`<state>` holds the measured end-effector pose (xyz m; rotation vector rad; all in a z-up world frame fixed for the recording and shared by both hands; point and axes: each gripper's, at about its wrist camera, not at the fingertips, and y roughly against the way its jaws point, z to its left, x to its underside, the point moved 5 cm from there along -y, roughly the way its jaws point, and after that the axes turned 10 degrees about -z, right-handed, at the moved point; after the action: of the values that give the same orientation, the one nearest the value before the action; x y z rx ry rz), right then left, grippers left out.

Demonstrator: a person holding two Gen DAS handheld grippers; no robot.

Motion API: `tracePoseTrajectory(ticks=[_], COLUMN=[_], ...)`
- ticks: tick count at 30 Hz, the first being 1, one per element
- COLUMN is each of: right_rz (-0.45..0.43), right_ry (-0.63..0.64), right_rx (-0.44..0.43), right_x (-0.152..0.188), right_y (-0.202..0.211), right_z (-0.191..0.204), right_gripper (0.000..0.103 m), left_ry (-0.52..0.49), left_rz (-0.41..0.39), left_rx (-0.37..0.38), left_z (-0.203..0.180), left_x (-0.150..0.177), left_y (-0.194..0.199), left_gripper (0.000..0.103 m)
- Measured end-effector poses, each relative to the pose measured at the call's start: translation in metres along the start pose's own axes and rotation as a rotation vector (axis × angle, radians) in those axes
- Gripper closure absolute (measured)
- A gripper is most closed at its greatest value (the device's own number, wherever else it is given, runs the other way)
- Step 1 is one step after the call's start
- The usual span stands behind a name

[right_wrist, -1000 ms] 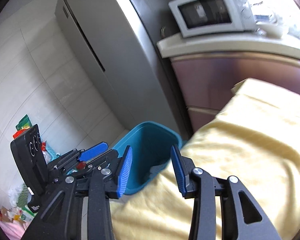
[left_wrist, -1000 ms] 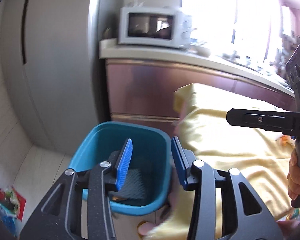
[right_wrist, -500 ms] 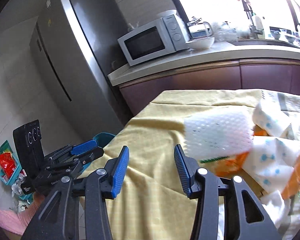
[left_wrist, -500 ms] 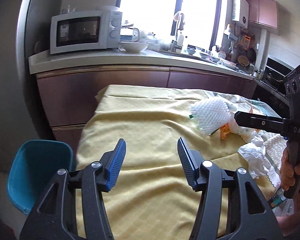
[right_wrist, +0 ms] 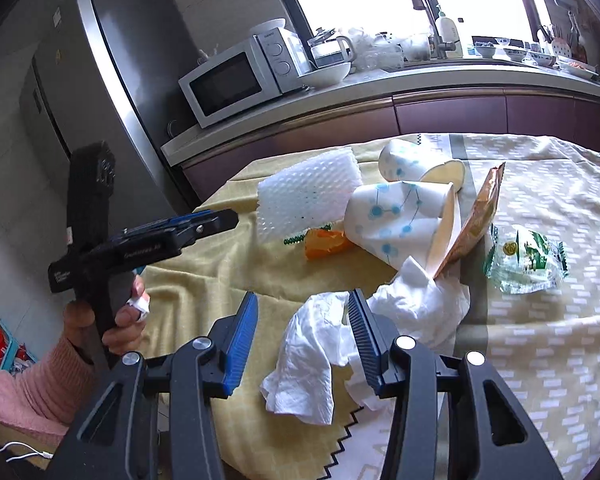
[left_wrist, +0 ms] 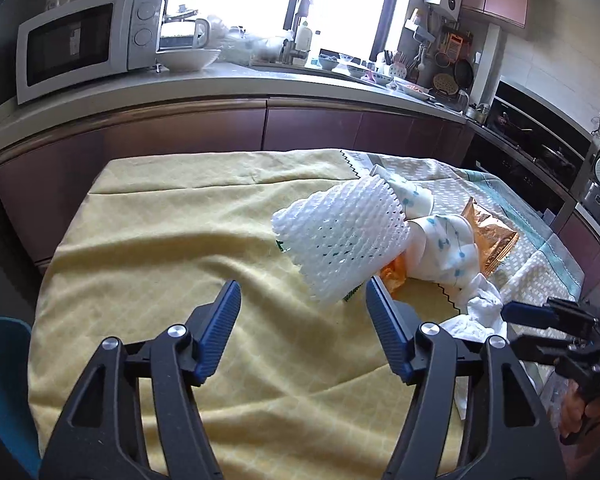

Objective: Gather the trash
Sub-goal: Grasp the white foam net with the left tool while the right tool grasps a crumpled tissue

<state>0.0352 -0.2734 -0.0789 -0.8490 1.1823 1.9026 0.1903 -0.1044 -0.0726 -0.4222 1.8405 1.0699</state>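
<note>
While both grippers hang over the yellow tablecloth, left gripper gapes wide, empty, near white foam netting. Right gripper also wide, crumpled white tissue lying between its 2 fingers, unpinched.

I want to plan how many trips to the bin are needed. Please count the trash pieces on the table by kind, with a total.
White foam mesh sleeve: 1
White paper cups with blue dots: 2
Crumpled white tissue paper: 2
Shiny copper foil snack bag: 1
Clear plastic wrapper with green print: 1
Orange wrapper: 1
Total: 8
</note>
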Motion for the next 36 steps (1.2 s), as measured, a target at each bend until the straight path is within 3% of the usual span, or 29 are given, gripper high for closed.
tracePoseTrajectory(ticks=[12, 15, 22, 29, 36], right_rz=[0.052, 0.067, 0.070, 0.061, 0.031], right_ry=[0.012, 0.008, 0.001, 0.012, 0.012], right_rx=[-0.013, -0.007, -0.034, -0.074, -0.108], right_x=[0.025, 0.028, 0.027, 0.024, 0.015], right_y=[-0.007, -0.009, -0.008, -0.006, -0.004], right_z=[0.005, 0.003, 0.005, 0.016, 0.024], right_gripper=[0.057, 0.059, 0.076, 0.092, 0.094], left_ry=[0.056, 0.075, 0.104, 0.131, 0.157], left_rz=[0.133, 0.147, 0.118, 0.057, -0.018], left_rx=[0.008, 0.027, 0.048, 0.081, 0.091], left_z=[-0.004, -0.006, -0.006, -0.003, 0.009], left_x=[0.005, 0.006, 0.004, -0.002, -0.010], left_y=[-0.053, -0.060, -0.051, -0.020, 0.024], left_gripper=[0.039, 0.051, 0.087, 0.092, 0.092])
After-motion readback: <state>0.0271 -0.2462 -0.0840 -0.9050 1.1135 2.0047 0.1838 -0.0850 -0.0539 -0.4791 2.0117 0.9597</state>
